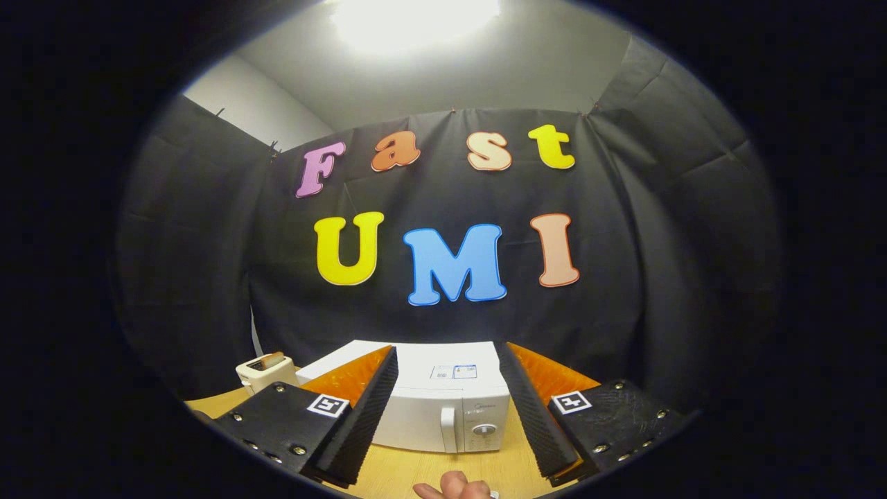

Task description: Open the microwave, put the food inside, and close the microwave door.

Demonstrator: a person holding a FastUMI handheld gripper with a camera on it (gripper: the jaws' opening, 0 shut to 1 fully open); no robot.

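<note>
In the gripper view, the gripper (450, 409) stood with its fingers (364, 423) wide apart and nothing between them. The white microwave (443, 405) sat on the wooden table (409, 471) at twelve o'clock just beyond the fingers, door closed. A toaster (262, 373) stood at ten o'clock. A hand (454, 488) lay at six o'clock.

I see gripper (449, 409) fingers spread apart, empty | closed white box-shaped microwave (443, 409) beyond them on light wooden table (409, 475) | small cream toaster (262, 373) beside it
</note>
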